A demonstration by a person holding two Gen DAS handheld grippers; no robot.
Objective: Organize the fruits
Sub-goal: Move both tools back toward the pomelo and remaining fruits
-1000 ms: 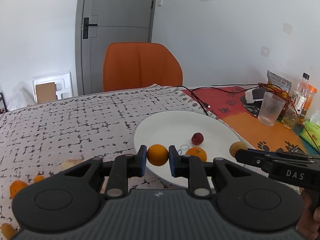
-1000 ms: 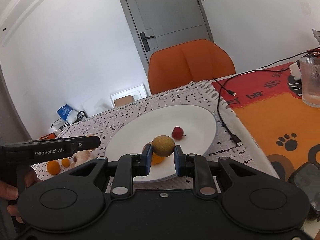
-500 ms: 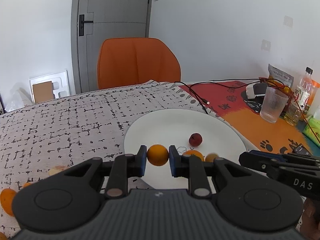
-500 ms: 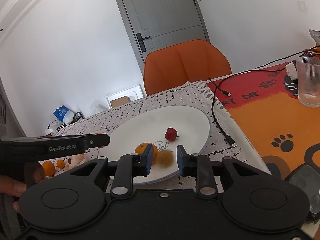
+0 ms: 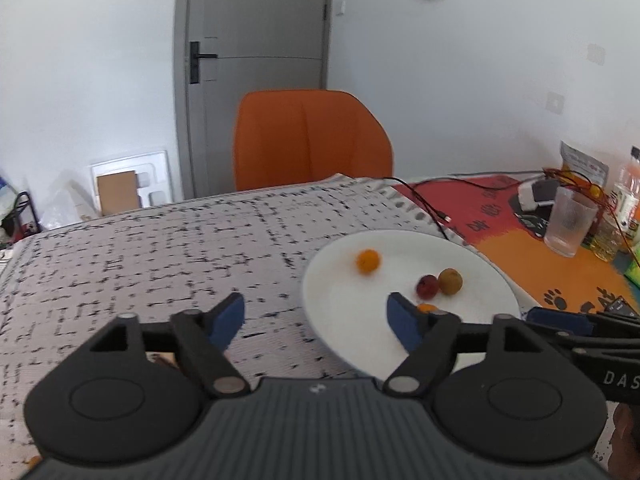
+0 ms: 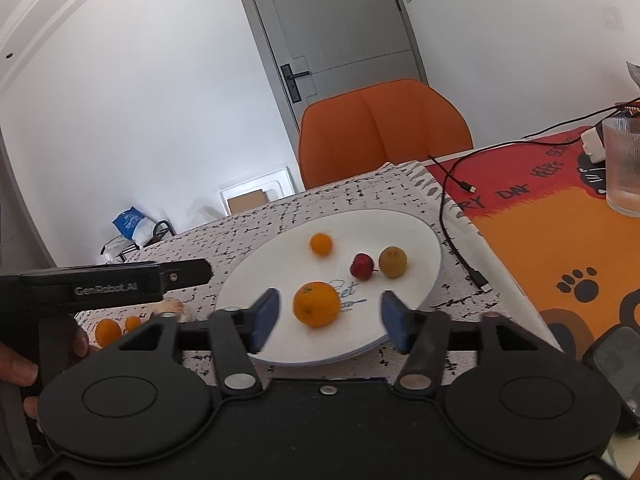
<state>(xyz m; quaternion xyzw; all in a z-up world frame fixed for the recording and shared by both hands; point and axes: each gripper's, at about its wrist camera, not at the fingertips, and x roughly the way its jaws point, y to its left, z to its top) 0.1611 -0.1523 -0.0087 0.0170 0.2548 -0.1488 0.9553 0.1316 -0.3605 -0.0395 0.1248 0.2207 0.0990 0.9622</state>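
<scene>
A white plate (image 5: 472, 264) (image 6: 416, 236) lies on the patterned cloth. On it are a small orange (image 5: 367, 261) (image 6: 321, 243), a red fruit (image 5: 427, 286) (image 6: 362, 266), a brown-green fruit (image 5: 450, 280) (image 6: 393, 261) and a larger orange (image 6: 317, 304), mostly hidden behind my finger in the left wrist view (image 5: 426, 307). My left gripper (image 5: 316, 322) is open and empty over the plate's left edge. My right gripper (image 6: 326, 318) is open and empty, above the larger orange.
More small oranges (image 6: 108, 330) and a pale fruit (image 6: 170, 306) lie on the cloth left of the plate. A black cable (image 6: 452, 216) runs by the plate's right rim. A glass (image 5: 568, 222) and bottles stand on the orange mat. An orange chair (image 5: 312, 140) stands behind the table.
Both grippers have opened. The small orange left my left gripper and the brown-green fruit left my right gripper; both now lie on the plate. Both grippers pulled back.
</scene>
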